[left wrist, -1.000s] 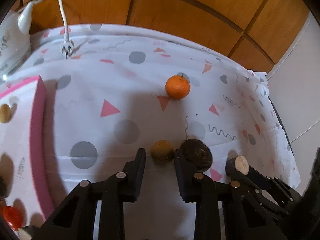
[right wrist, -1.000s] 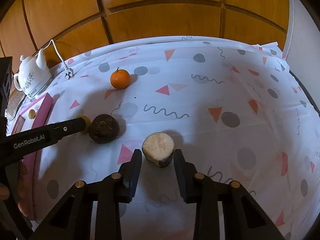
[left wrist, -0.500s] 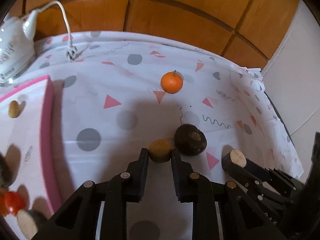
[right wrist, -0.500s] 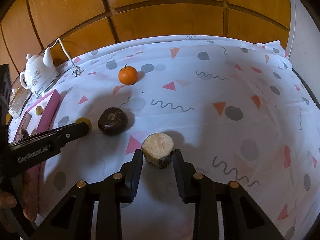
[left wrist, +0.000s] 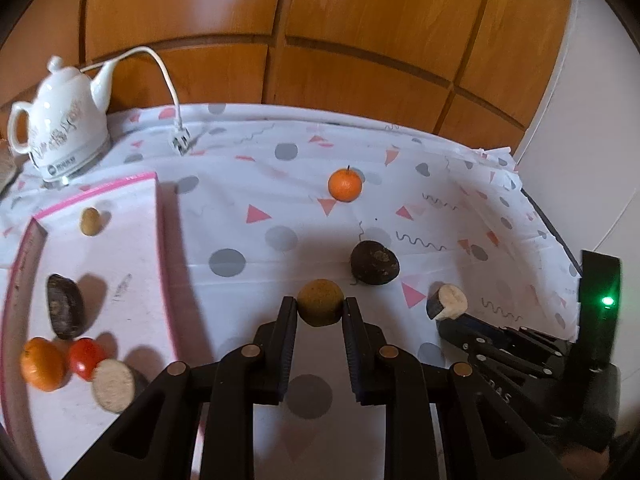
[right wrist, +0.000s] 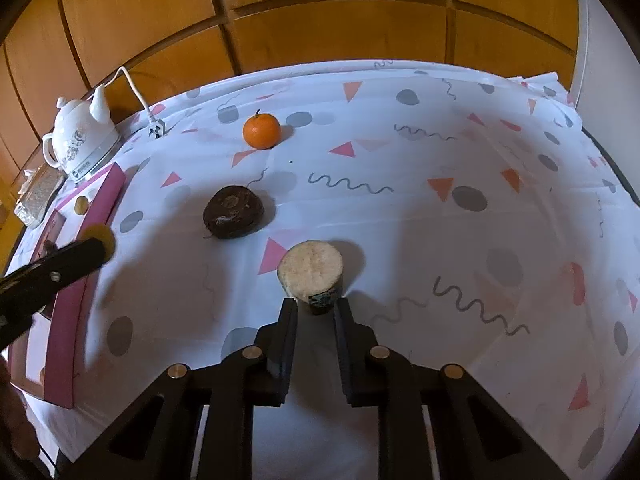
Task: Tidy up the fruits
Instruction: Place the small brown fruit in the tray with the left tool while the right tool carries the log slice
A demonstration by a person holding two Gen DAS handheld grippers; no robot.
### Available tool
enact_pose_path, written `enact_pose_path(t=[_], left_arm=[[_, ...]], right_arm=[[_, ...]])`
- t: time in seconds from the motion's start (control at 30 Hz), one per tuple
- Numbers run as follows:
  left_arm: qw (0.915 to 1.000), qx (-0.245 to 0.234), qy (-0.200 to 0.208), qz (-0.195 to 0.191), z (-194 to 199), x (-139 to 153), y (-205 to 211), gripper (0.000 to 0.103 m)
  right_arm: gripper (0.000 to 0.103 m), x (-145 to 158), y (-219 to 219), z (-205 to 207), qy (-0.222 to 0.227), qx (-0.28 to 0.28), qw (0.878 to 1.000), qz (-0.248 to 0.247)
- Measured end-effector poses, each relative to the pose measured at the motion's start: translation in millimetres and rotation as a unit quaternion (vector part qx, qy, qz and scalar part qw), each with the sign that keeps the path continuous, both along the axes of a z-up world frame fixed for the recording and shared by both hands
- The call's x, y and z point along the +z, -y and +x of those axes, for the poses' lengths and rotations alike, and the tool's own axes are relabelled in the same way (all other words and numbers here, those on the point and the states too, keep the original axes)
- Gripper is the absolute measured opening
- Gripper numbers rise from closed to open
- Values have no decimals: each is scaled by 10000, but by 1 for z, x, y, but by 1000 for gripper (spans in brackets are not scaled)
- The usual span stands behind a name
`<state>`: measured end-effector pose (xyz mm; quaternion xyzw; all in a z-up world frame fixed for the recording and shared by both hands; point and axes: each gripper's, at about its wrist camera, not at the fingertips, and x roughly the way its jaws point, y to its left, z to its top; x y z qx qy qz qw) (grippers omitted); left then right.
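My left gripper point(left wrist: 320, 307) is shut on a small brown-yellow round fruit point(left wrist: 320, 302) and holds it above the cloth. My right gripper point(right wrist: 316, 307) is shut on a cut fruit piece with a pale face point(right wrist: 311, 271), also seen in the left wrist view point(left wrist: 448, 301). A dark brown fruit point(left wrist: 374, 262) point(right wrist: 233, 211) and an orange point(left wrist: 345, 185) point(right wrist: 261, 131) lie on the patterned cloth. A pink-rimmed white tray point(left wrist: 160, 248) on the left holds several fruits.
A white kettle point(left wrist: 60, 128) with a cord and plug point(left wrist: 181, 144) stands at the back left. Wooden panelling point(left wrist: 320, 40) runs behind the table. The table's right edge point(left wrist: 552, 232) drops off beside a white wall.
Both grippers closed on their fruits and rose. The left gripper lifted the brown-yellow fruit and pulled back, bringing the tray and kettle into view.
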<state>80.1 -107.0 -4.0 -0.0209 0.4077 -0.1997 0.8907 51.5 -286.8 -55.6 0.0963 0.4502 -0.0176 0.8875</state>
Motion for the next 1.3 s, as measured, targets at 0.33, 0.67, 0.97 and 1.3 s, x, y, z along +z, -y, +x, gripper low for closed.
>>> enact_pose_path(t=[0.33, 0.67, 0.97, 1.3], left_arm=[[9997, 178, 45, -184, -10, 12, -23, 23], [9970, 567, 197, -487, -19, 32, -75, 23], [9881, 1478, 243, -346, -8, 26, -155, 23], [9781, 2078, 64, 130, 23, 5, -191, 38]], right_arm=[[36, 5, -1, 1, 123, 38, 9999, 41], [33, 5, -7, 14, 48, 62, 9995, -303], [33, 5, -9, 13, 55, 76, 9991, -418], [33, 5, -10, 13, 49, 105, 9987, -496]])
